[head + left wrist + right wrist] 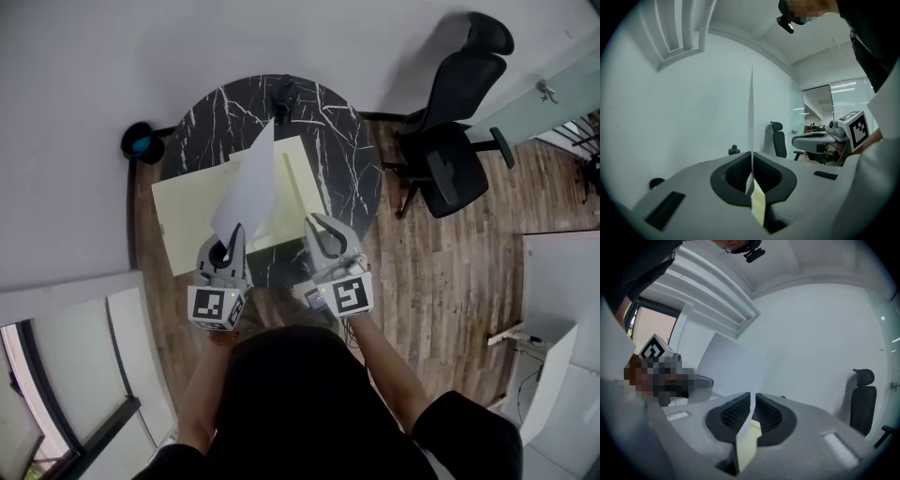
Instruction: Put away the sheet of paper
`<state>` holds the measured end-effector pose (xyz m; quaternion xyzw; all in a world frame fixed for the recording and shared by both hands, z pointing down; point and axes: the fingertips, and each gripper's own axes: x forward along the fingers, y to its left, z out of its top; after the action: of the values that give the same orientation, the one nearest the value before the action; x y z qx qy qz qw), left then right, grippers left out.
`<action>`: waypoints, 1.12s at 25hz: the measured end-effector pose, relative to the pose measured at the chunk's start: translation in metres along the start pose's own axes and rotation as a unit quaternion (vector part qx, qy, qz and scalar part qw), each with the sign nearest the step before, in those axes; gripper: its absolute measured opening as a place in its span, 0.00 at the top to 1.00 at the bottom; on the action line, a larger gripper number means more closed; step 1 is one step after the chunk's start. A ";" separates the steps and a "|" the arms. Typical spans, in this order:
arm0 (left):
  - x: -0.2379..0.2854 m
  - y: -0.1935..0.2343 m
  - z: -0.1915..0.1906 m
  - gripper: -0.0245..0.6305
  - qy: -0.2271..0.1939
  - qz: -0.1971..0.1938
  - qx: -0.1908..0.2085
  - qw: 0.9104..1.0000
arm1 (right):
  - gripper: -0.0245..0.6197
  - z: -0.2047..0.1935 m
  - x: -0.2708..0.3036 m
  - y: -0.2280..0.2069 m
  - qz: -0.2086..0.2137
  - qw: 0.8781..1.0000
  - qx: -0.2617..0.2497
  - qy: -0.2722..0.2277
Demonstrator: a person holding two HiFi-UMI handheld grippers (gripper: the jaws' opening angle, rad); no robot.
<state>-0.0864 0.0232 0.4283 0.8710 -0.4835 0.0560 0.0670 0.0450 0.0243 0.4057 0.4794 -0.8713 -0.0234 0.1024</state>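
A white sheet of paper [251, 187] stands upright over the round black marble table [352, 155]. My left gripper [232, 229] is shut on its near lower edge. In the left gripper view the sheet [751, 117] shows edge-on, rising from the closed jaws of that gripper [752, 154]. A pale yellow folder [187, 211] lies open on the table beneath. My right gripper [315, 223] is shut on the folder's right flap [302, 183], and a thin sheet sits pinched in its jaws [751, 395]. The white sheet [733, 366] shows to its left.
A black office chair [450, 159] stands right of the table on the wood floor. A small black object [281, 94] sits at the table's far edge. A round black bin [141, 142] stands by the wall at left. A white desk [562, 281] is at right.
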 end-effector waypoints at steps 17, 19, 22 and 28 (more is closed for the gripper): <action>0.026 0.017 -0.009 0.95 0.012 -0.033 -0.011 0.999 | 0.91 -0.012 0.025 -0.010 -0.024 0.999 0.010 0.019; 0.027 0.019 -0.011 0.95 0.015 -0.038 -0.017 0.999 | 0.91 -0.012 0.028 -0.009 -0.023 0.999 0.009 0.022; 0.028 0.024 -0.016 0.95 0.019 -0.051 -0.031 0.998 | 0.91 -0.017 0.030 -0.008 -0.023 0.999 0.006 0.030; 0.035 0.037 -0.029 0.95 0.040 -0.087 -0.049 0.994 | 0.91 -0.027 0.033 -0.009 -0.027 0.998 0.009 0.050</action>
<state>-0.1009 -0.0201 0.4653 0.9023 -0.4054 0.0609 0.1334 0.0404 -0.0069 0.4365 0.5041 -0.8521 0.0057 0.1408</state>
